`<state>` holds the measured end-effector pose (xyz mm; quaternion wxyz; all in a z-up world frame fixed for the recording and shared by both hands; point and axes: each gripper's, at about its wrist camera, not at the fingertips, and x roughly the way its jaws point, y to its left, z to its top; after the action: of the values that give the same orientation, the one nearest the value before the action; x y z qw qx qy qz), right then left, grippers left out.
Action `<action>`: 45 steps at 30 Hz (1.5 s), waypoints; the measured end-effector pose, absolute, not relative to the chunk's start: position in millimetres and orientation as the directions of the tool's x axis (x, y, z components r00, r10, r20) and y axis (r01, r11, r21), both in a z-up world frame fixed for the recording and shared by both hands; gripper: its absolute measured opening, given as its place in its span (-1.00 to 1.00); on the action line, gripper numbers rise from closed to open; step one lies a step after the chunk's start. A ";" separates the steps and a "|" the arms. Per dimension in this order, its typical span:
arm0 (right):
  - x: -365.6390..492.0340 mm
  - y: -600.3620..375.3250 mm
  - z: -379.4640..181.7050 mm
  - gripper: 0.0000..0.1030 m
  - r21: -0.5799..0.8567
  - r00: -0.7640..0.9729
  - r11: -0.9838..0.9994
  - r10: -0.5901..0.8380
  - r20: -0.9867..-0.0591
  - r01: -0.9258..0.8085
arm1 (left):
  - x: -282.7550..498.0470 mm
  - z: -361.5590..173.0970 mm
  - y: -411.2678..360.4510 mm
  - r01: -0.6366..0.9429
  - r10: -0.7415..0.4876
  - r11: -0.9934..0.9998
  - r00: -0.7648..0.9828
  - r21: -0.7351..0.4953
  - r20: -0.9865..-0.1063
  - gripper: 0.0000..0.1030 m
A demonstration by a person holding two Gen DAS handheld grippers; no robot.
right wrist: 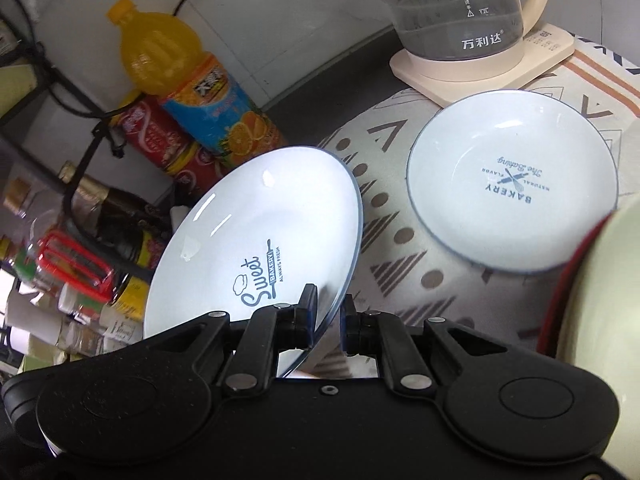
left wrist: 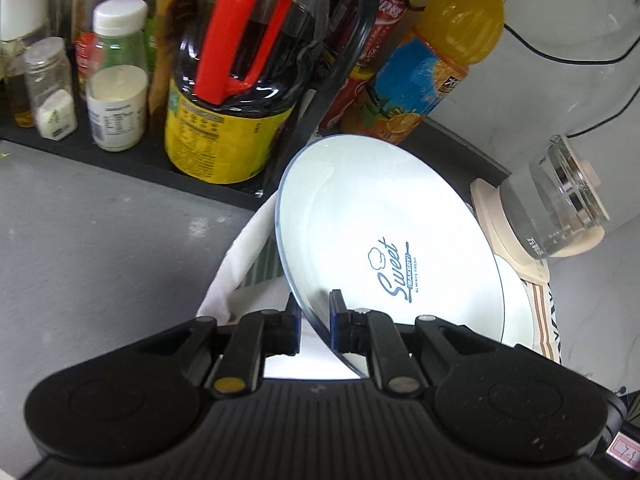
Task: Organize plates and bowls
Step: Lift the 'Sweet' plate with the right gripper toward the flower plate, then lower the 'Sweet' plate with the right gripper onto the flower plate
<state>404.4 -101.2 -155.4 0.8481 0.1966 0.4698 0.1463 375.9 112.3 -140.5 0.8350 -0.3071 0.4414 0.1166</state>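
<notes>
The left gripper (left wrist: pixel 315 322) is pinched tight on the rim of a white "Sweet Bakery" plate (left wrist: pixel 384 236). The right gripper (right wrist: pixel 329 322) is pinched tight on the rim of that same plate, I think, since the words match. The plate is tilted up, off the patterned cloth (right wrist: pixel 384 216). A small "Bakery" dish (right wrist: pixel 512 184) lies flat on the cloth just beside it, near the glass kettle (right wrist: pixel 460 12). To do this well, both hands should move together, keep the plate steady, and stay away from the orange juice bottle (right wrist: pixel 188 80).
</notes>
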 end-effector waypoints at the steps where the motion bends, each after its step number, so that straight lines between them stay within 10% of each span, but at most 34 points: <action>1: 399.5 -101.1 -154.3 -0.80 0.473 0.519 0.879 0.433 -0.737 -0.063 | 371.0 -138.9 112.4 -0.464 -0.077 0.784 0.585 -0.411 -0.807 -0.78; 45: 256.4 -120.2 -166.0 -0.79 0.398 0.526 0.915 0.370 -0.765 -0.064 | 232.1 -158.0 90.9 -0.461 -0.123 0.778 0.553 -0.425 -0.824 -0.75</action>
<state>256.4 -120.2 -166.0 0.8583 0.1628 0.4699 0.1265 232.1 90.9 -158.0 0.8224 -0.3165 0.4614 0.1030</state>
